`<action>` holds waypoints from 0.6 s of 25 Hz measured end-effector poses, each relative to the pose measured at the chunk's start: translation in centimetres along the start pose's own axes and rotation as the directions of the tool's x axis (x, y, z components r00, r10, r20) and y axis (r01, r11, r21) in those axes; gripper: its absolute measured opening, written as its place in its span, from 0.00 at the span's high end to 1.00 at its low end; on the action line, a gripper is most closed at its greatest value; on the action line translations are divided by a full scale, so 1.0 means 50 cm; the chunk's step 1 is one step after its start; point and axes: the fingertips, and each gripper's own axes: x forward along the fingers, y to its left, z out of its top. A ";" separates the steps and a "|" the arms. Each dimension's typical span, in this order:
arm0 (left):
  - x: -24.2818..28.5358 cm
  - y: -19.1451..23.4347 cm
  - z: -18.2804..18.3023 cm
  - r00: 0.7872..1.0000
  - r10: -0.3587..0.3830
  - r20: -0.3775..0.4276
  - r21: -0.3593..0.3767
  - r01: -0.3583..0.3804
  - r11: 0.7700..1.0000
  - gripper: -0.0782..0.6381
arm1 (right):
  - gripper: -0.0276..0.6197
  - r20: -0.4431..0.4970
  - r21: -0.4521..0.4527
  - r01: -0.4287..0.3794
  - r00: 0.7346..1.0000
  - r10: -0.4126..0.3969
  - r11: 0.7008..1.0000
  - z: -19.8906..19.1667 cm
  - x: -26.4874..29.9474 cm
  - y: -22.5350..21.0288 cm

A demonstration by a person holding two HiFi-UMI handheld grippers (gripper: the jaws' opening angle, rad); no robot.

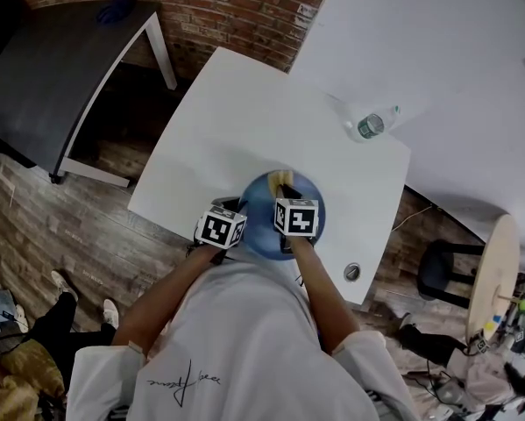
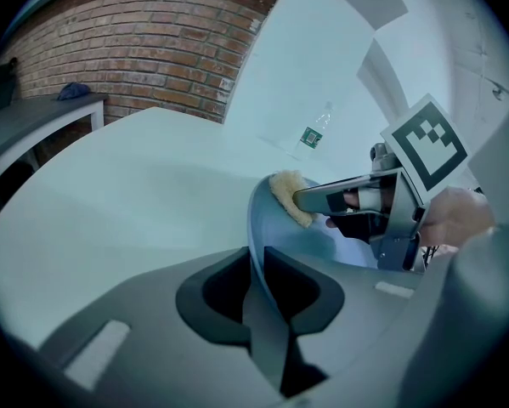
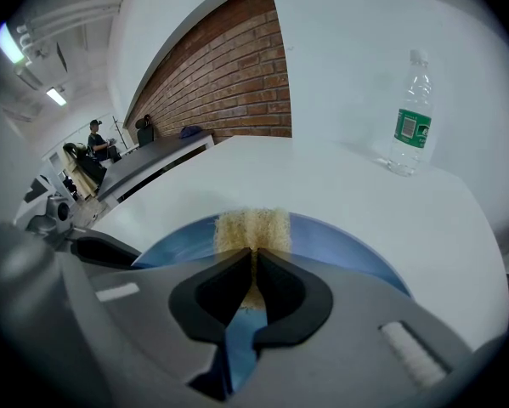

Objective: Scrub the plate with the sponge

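The left gripper (image 2: 256,262) clamps its fingers on the rim of the blue plate (image 1: 260,222) at centre frame on the white bench (image 1: 209,139), while the right gripper (image 3: 253,257) pinches the sponge (image 3: 252,226) against the plate's upper edge. A clean scrub likely needs the rim held steady and firm, overlapping strokes

White tabletop (image 1: 244,121) carries a blue plate (image 1: 260,202) near its front edge, bottle (image 1: 372,123) standing far right.

Sponge (image 1: 281,179) on plate (image 1: 260,231), plate at table (image 1: 244,121) front; bottle (image 1: 372,123) behind, right.
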 end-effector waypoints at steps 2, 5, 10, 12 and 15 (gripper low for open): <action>-0.002 0.001 0.000 1.000 0.003 0.001 -0.001 -0.003 1.000 0.80 | 0.93 -0.001 -0.004 -0.009 1.000 0.009 1.000 0.000 -0.001 0.005; -0.002 0.001 0.001 1.000 0.008 0.001 -0.003 -0.008 1.000 0.80 | 0.93 -0.005 -0.015 -0.022 1.000 0.022 1.000 0.001 -0.001 0.011; 0.003 0.000 0.003 1.000 0.019 0.005 0.004 -0.019 1.000 0.80 | 0.93 -0.009 -0.030 -0.040 0.999 0.040 0.999 0.000 0.003 0.018; 0.001 -0.001 0.002 1.000 0.022 0.006 0.006 -0.022 1.000 0.80 | 0.93 -0.010 -0.036 -0.045 0.999 0.045 0.998 -0.002 0.002 0.022; -0.001 0.001 0.002 1.000 0.026 0.011 0.009 -0.026 1.000 0.80 | 0.93 -0.010 -0.038 -0.054 0.999 0.054 0.998 -0.001 0.002 0.029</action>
